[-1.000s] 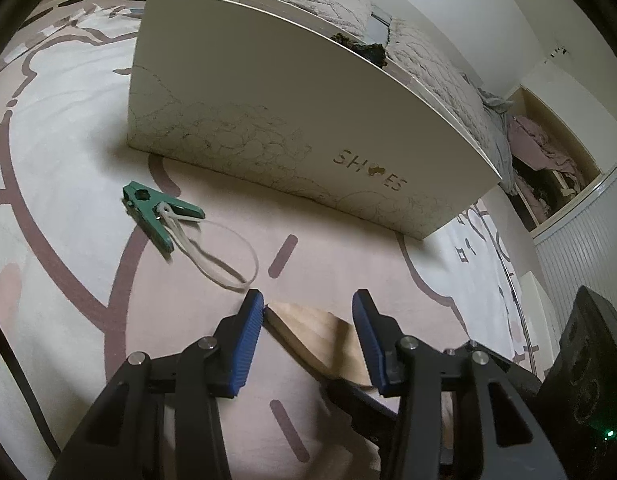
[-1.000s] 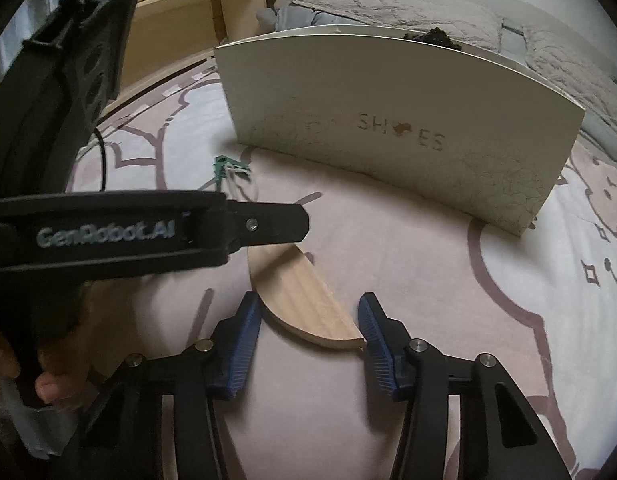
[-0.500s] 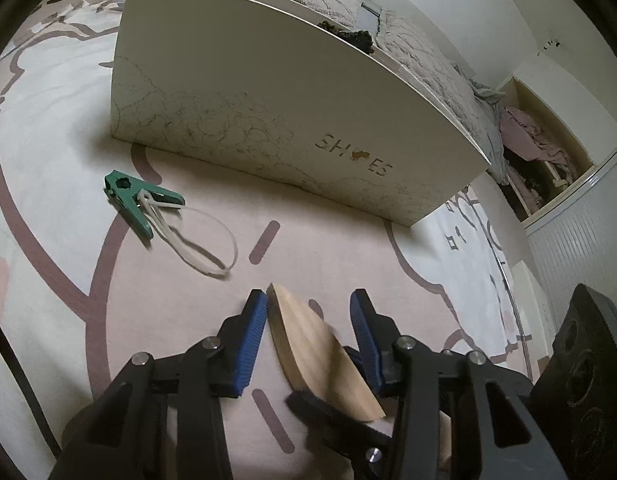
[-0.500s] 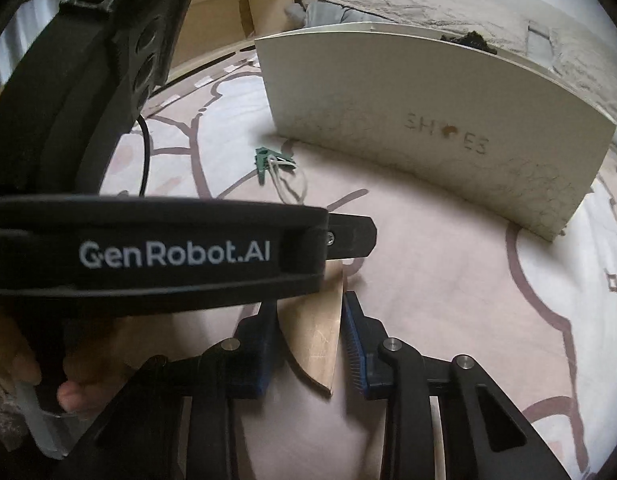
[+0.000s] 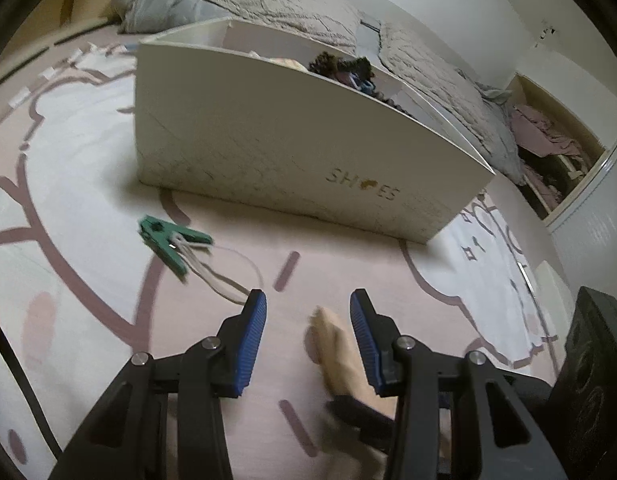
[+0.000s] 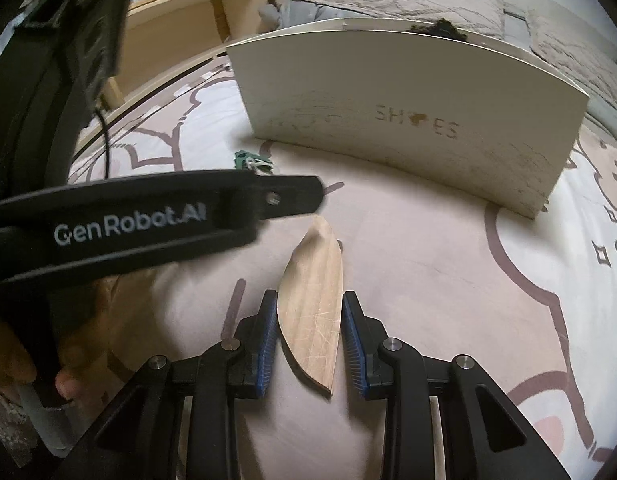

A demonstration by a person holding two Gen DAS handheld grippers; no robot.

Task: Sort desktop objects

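Observation:
A flat, crescent-shaped wooden piece point(image 6: 314, 312) sits between the blue pads of my right gripper point(image 6: 308, 334), which is shut on it and holds it above the rug. The same piece shows blurred in the left wrist view point(image 5: 336, 348), low and right of centre. My left gripper point(image 5: 306, 336) is open and empty above the rug; its arm crosses the right wrist view point(image 6: 148, 220). A green clothes peg point(image 5: 168, 240) with a white elastic loop lies on the rug to the left, also visible in the right wrist view point(image 6: 248, 160).
A white shoe box point(image 5: 288, 152) marked "SHOES" stands open on the patterned rug point(image 5: 68, 184), with dark items inside; it also shows in the right wrist view point(image 6: 408, 120). A bed lies behind it point(image 5: 288, 4). A wooden shelf point(image 6: 188, 28) is at back left.
My right gripper has closed on the wooden piece, turned it lengthwise and lifted it. My left gripper has drawn back and up, so the box's inside now shows.

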